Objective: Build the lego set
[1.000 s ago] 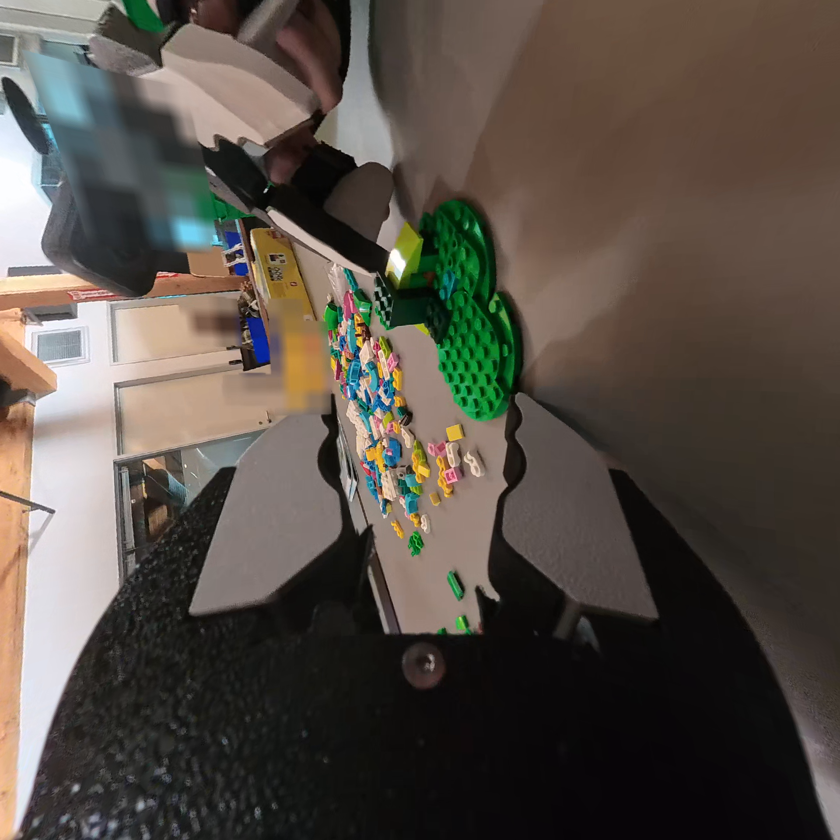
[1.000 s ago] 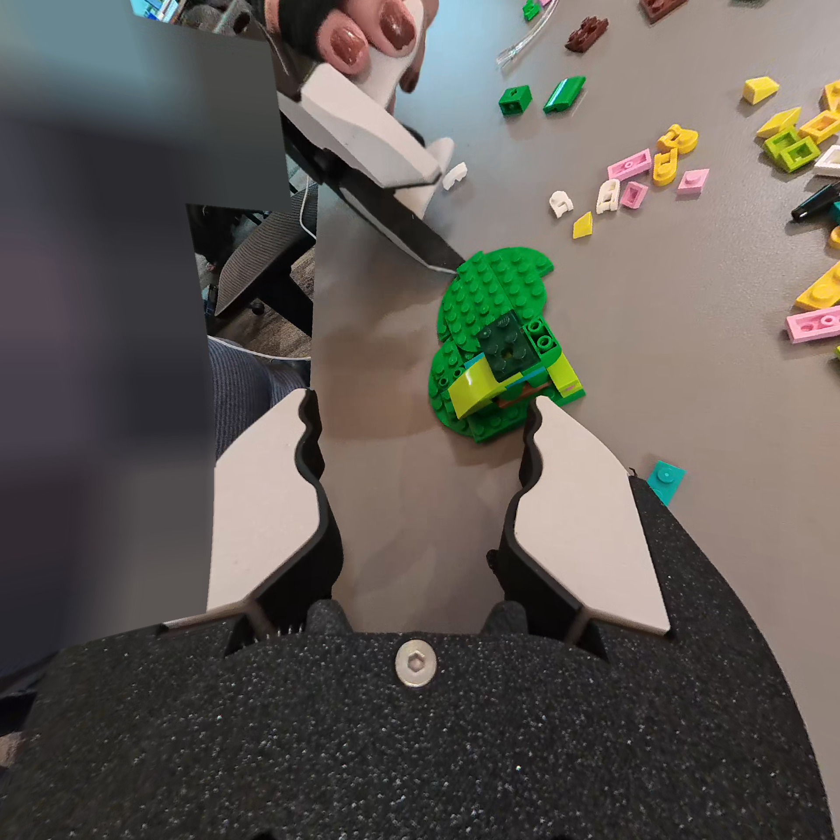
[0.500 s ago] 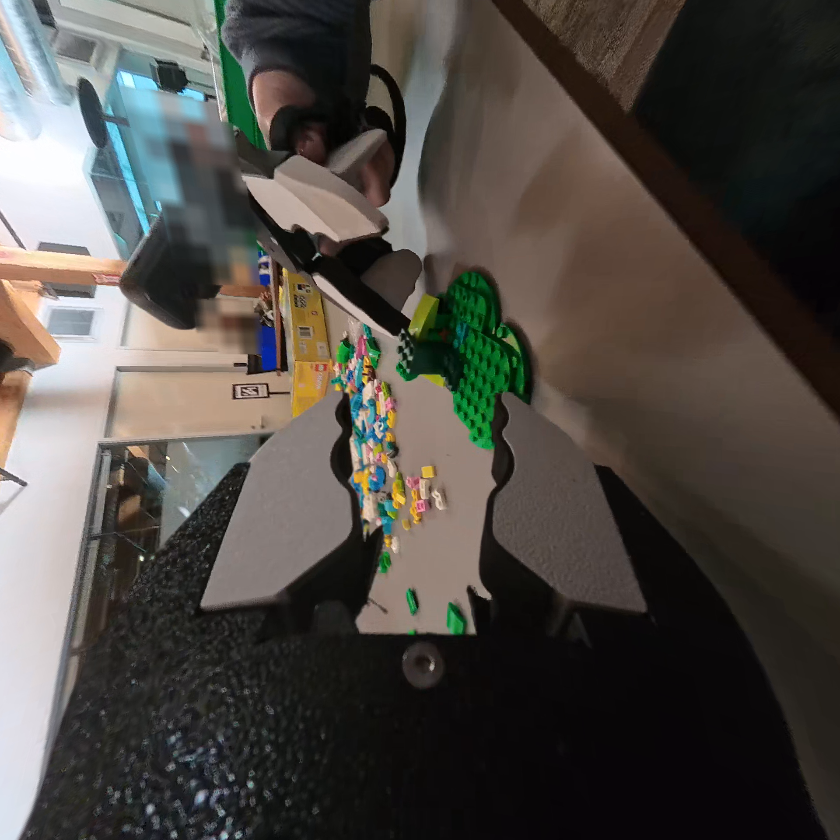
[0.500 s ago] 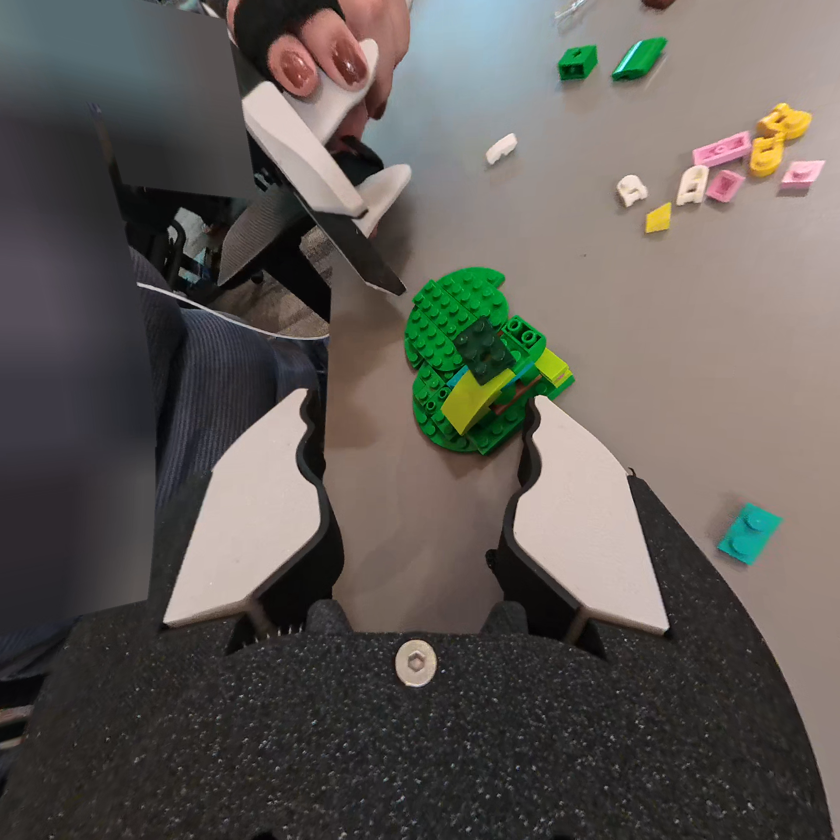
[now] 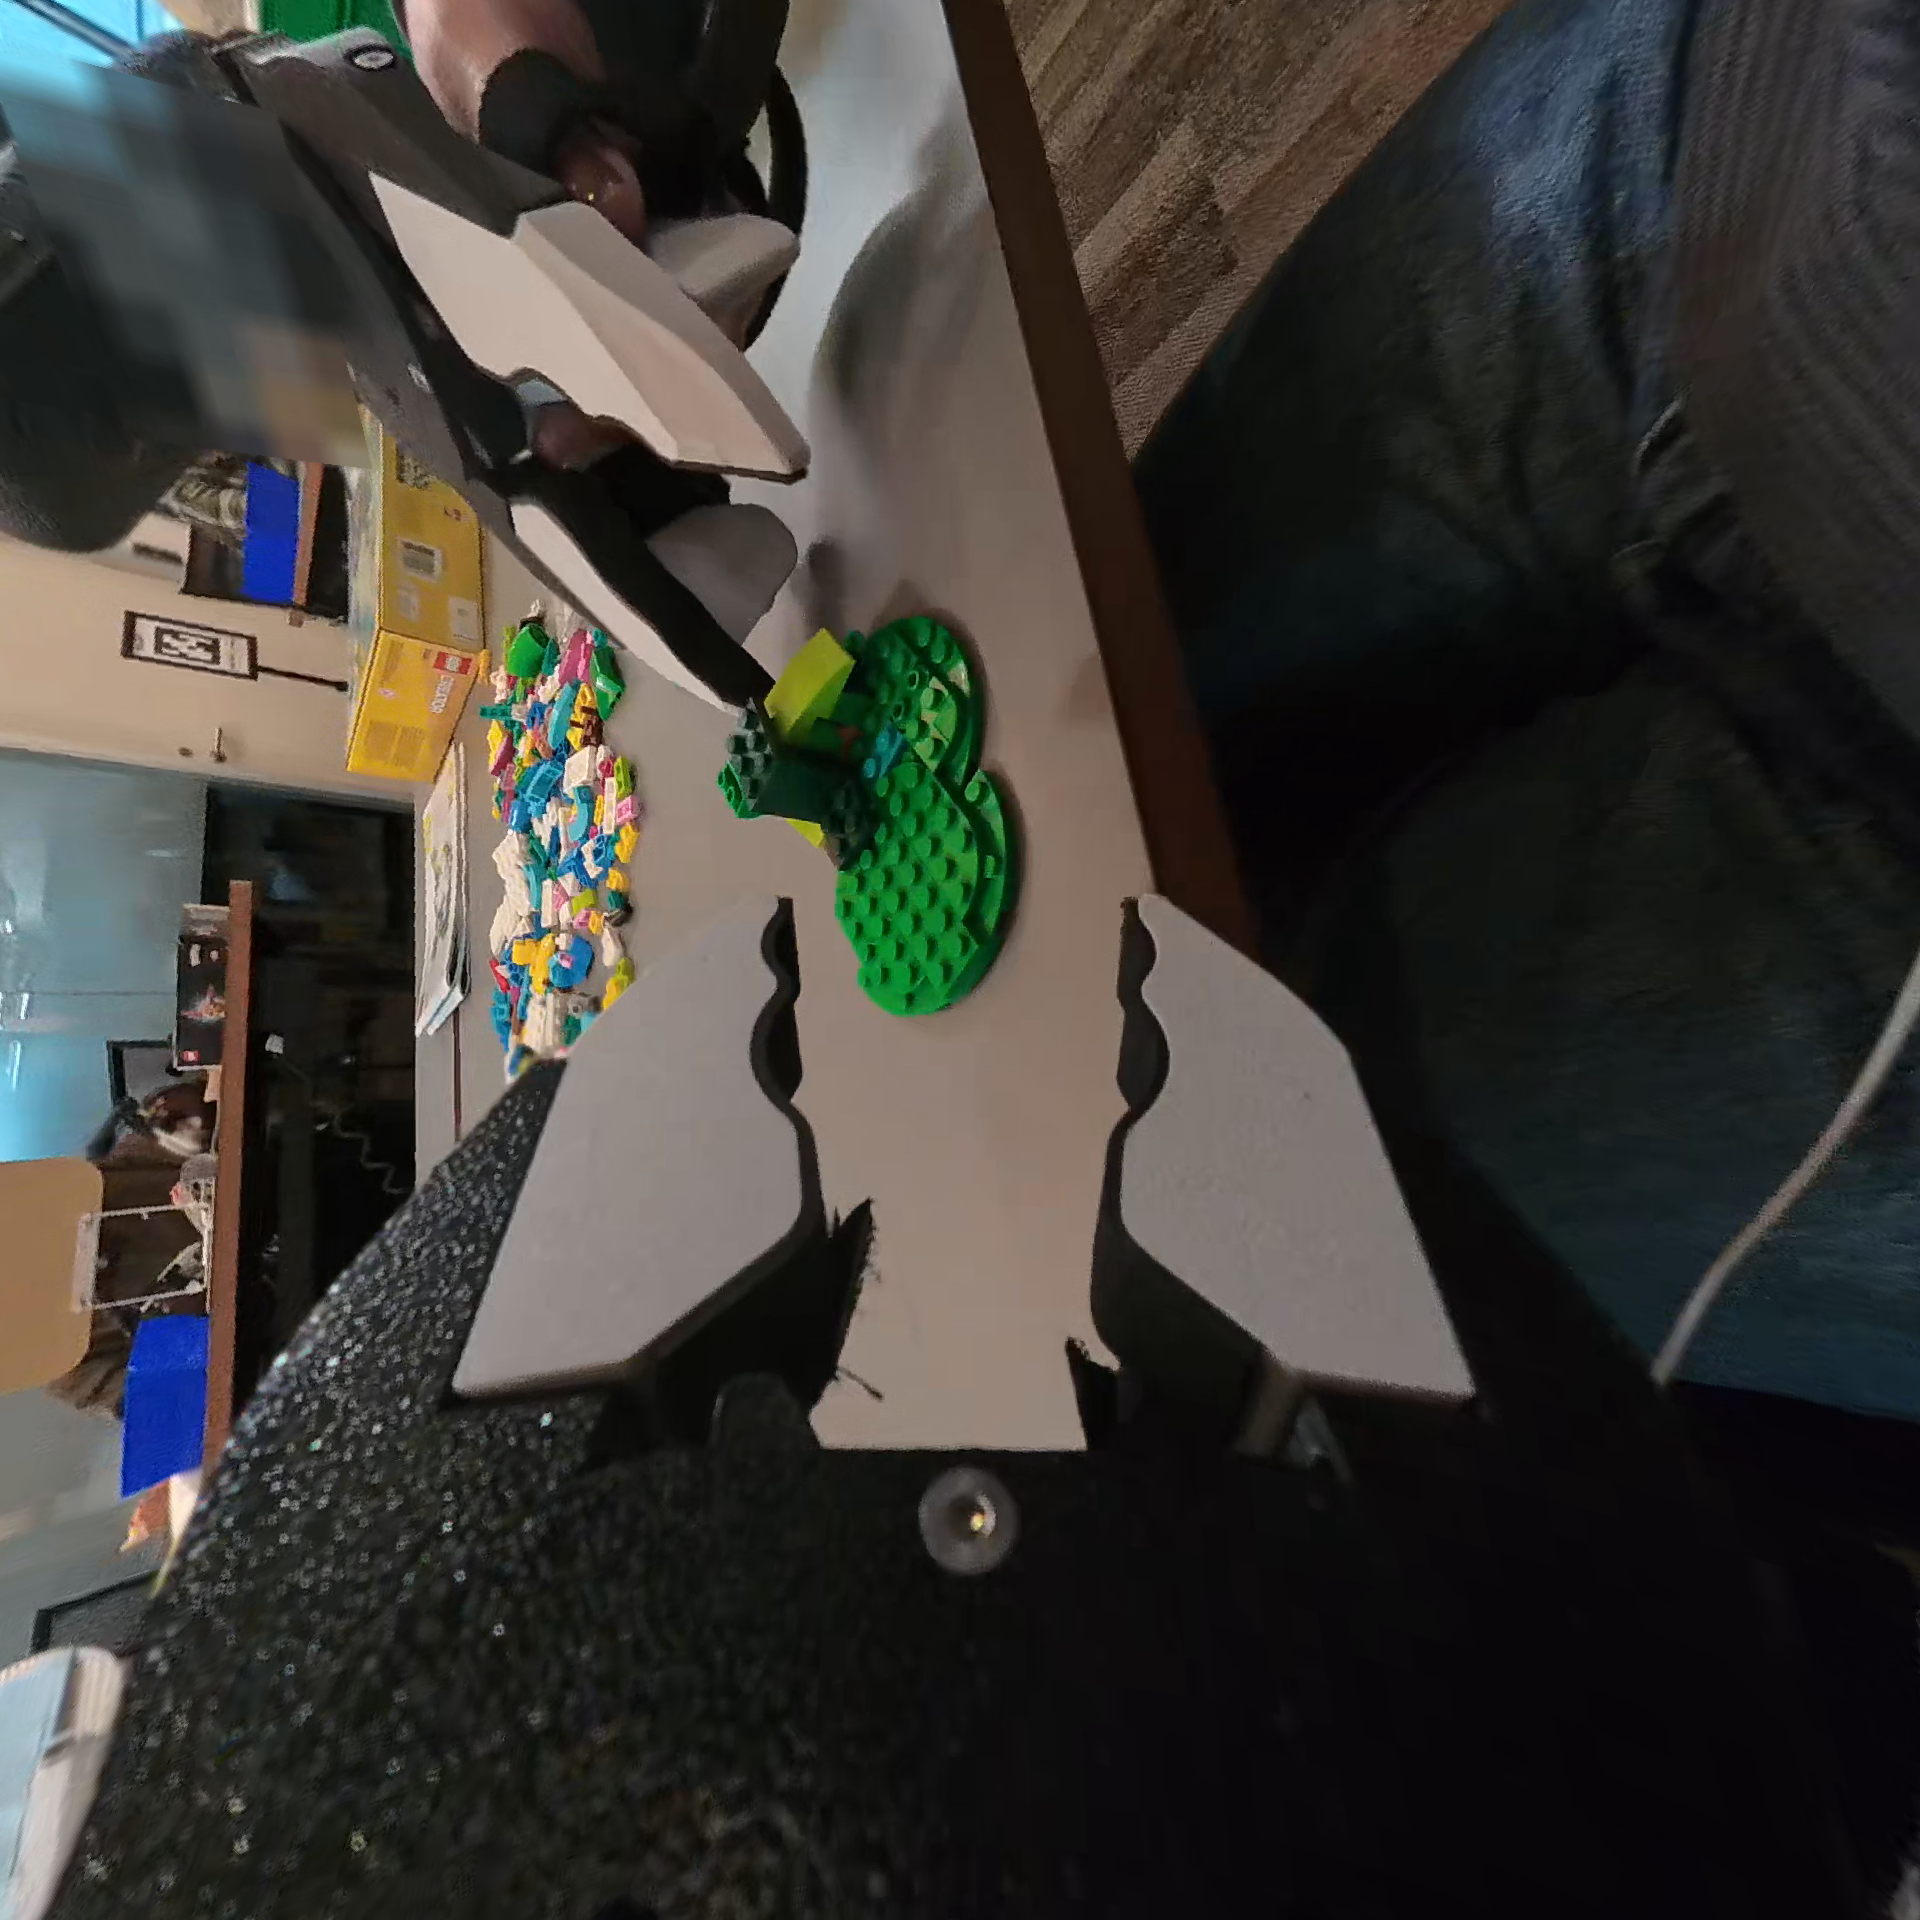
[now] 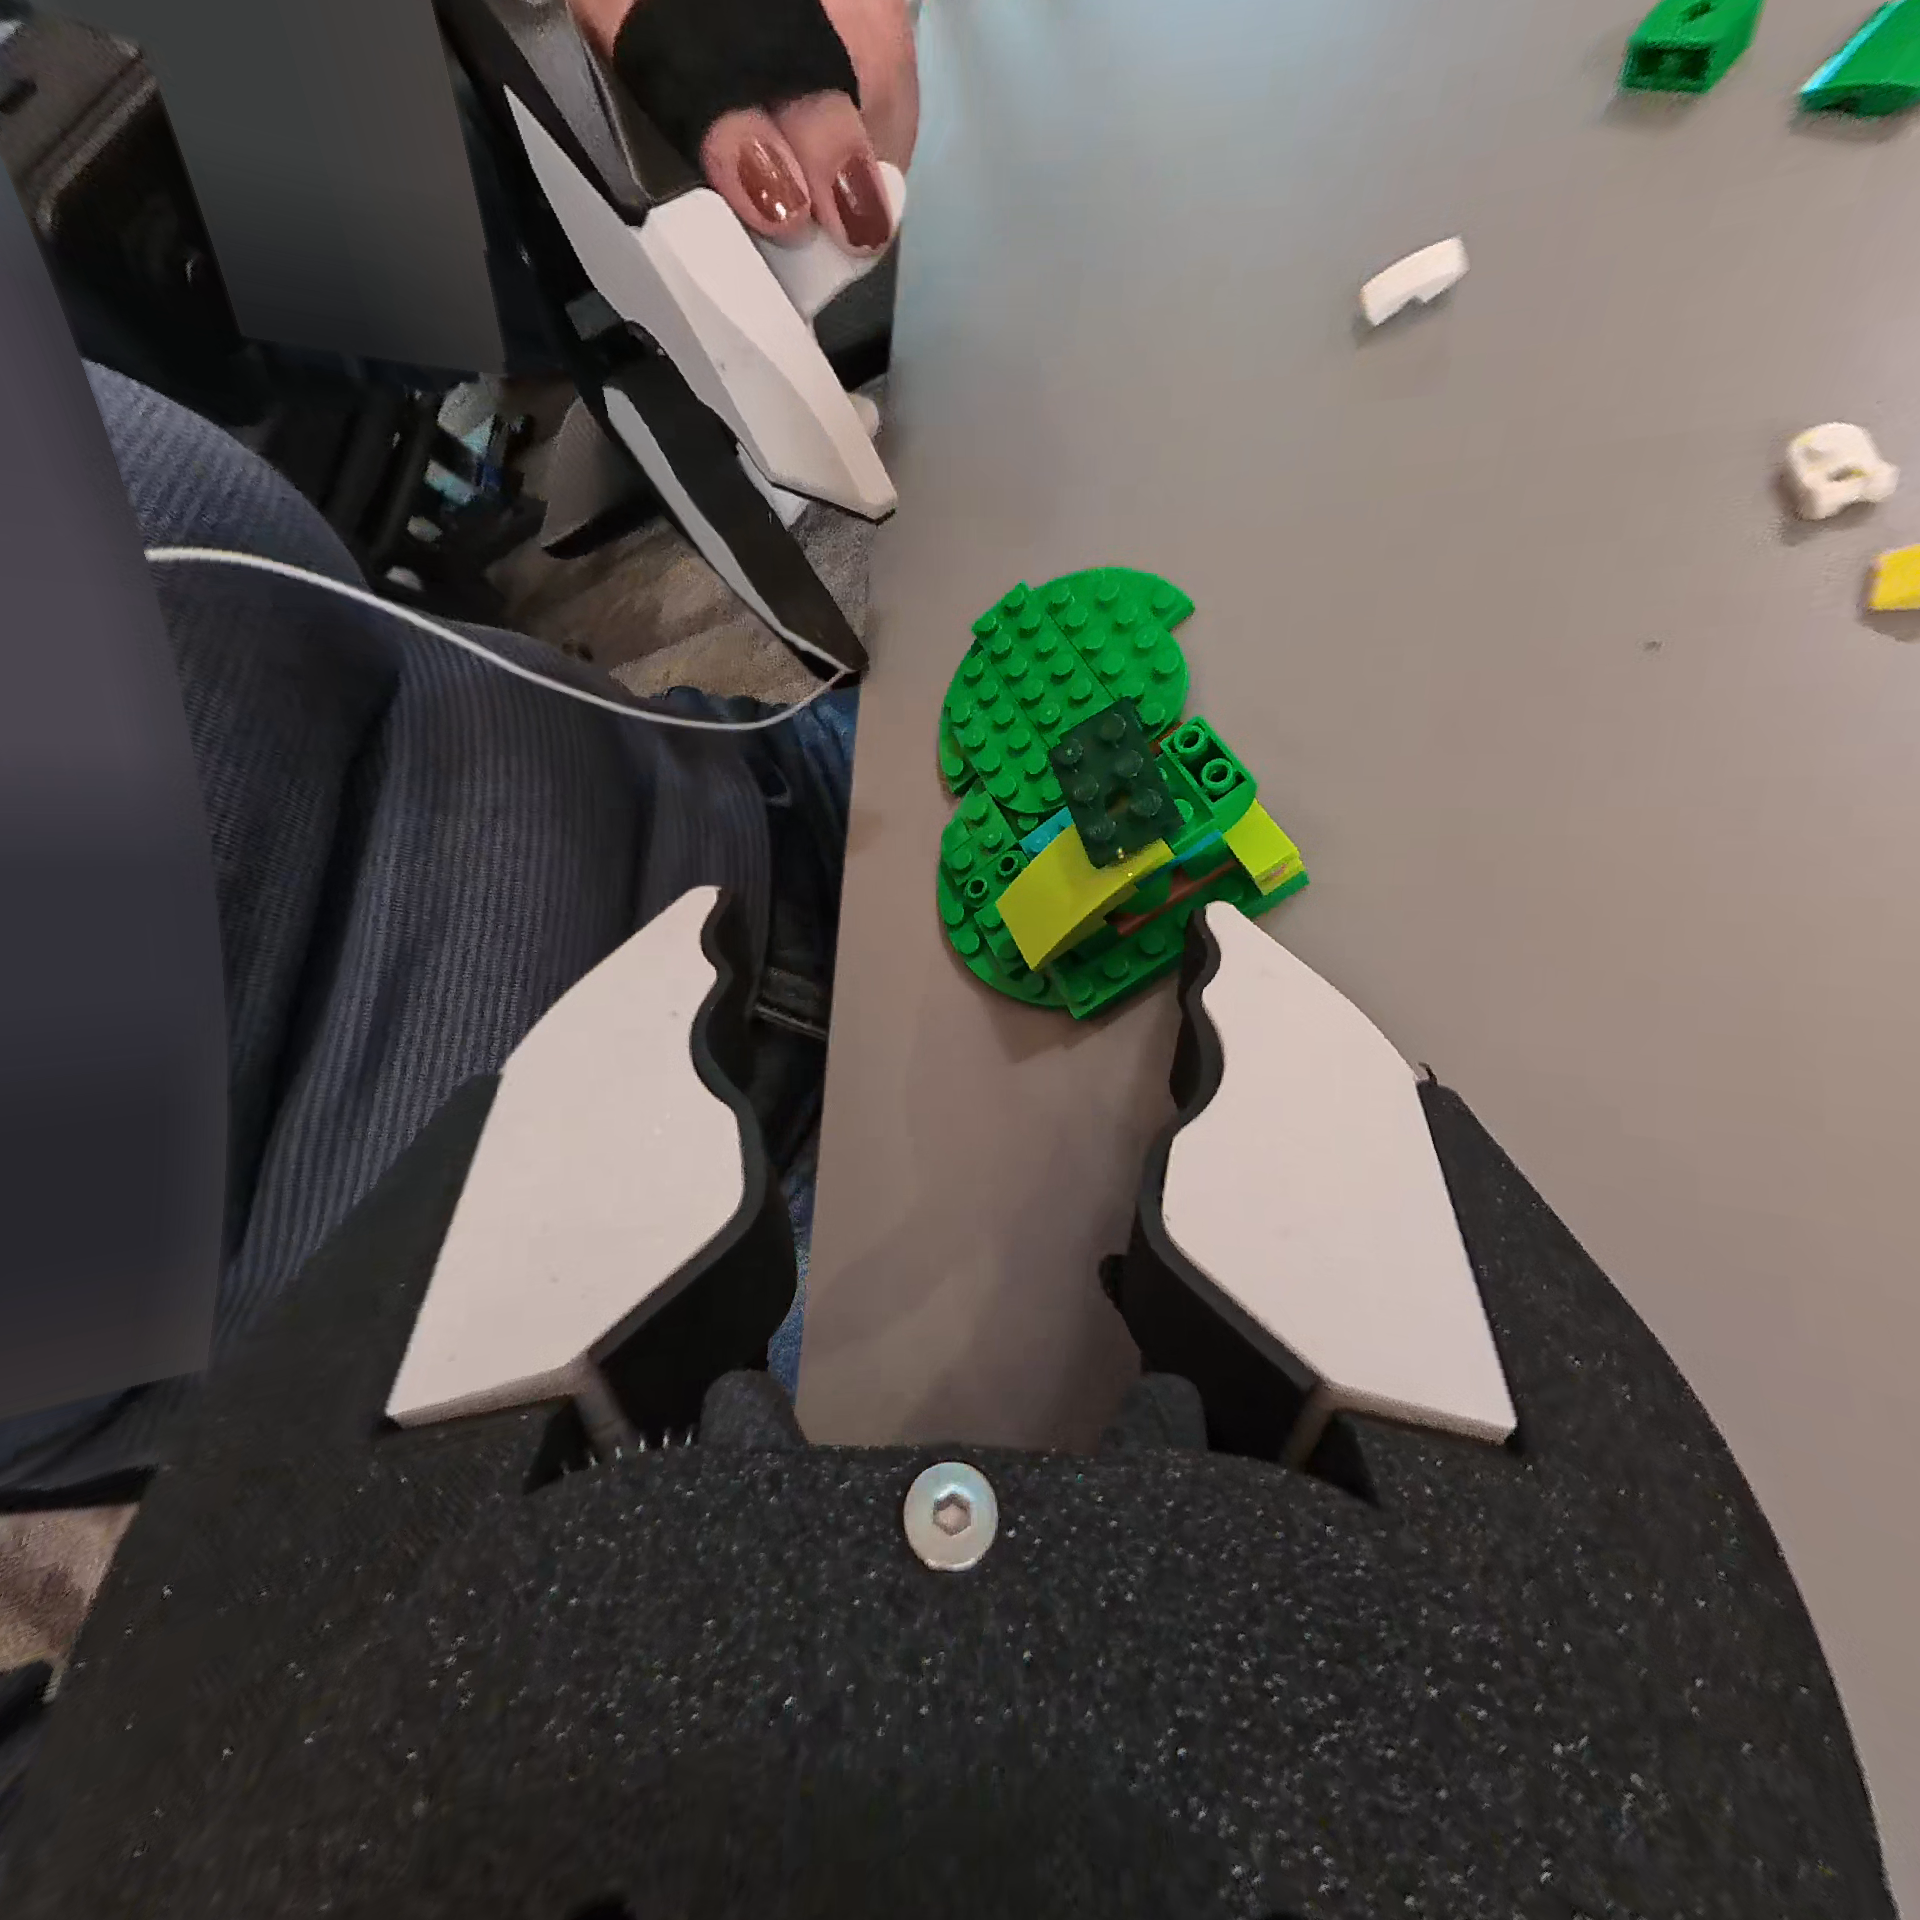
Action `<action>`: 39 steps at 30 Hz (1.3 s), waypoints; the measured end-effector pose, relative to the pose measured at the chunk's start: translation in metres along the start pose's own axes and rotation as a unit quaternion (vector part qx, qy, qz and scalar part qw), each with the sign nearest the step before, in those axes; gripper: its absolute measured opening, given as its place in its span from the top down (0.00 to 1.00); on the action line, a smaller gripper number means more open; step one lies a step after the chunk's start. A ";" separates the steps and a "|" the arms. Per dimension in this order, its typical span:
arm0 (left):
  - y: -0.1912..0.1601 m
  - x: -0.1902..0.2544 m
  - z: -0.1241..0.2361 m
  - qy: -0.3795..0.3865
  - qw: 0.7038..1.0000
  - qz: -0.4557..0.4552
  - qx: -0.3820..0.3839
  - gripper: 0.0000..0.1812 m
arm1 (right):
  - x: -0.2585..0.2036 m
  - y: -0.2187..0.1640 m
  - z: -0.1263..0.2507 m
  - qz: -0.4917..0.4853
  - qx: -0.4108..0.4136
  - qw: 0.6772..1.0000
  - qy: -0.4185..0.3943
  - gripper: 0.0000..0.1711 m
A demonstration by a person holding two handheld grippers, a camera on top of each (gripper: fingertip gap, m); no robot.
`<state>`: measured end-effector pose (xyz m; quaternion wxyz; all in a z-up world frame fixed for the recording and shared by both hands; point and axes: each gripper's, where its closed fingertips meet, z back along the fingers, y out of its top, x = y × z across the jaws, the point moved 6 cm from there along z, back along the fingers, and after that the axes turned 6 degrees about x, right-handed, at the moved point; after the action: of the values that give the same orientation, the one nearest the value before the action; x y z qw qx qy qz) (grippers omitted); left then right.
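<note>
The Lego build (image 6: 1060, 665) is a base of round green plates near the table's edge, with a dark green brick (image 6: 1112, 779) and a lime curved piece (image 6: 1060, 894) on top. It also shows in the left wrist view (image 5: 925, 894). My right gripper (image 6: 961, 904) is open and empty, with its right fingertip against the build's near corner. In the left wrist view the right gripper (image 5: 779, 577) has its lower fingertip at the build's top bricks. My left gripper (image 5: 956, 914) is open and empty, just short of the base. In the right wrist view the left gripper (image 6: 868, 582) hangs at the table's edge.
A pile of loose coloured bricks (image 5: 561, 810), a booklet (image 5: 442, 894) and a yellow box (image 5: 416, 665) lie farther back. The table's brown edge (image 5: 1091, 520) runs beside the build, with a person's lap (image 5: 1558, 727) beyond. Stray white (image 6: 1413, 281) and green (image 6: 1683, 42) pieces lie on the grey top. The grippers' ends are close to 9 cm from one another.
My left gripper has swung back to the table's edge, so the lap now shows. My right gripper has come closer to the build. Both have stayed open.
</note>
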<state>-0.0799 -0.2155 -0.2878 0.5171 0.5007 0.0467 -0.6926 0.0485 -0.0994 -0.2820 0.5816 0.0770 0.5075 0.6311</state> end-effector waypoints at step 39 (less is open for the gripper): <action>0.008 0.032 0.010 0.192 0.977 -0.061 -0.068 0.96 | -0.040 0.001 -0.023 0.174 -0.014 0.982 -0.066 0.55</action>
<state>-0.0790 -0.2459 -0.3029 0.4880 0.5841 0.2228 -0.6091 0.0443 -0.1450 -0.2724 0.4961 0.1981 0.4378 0.7232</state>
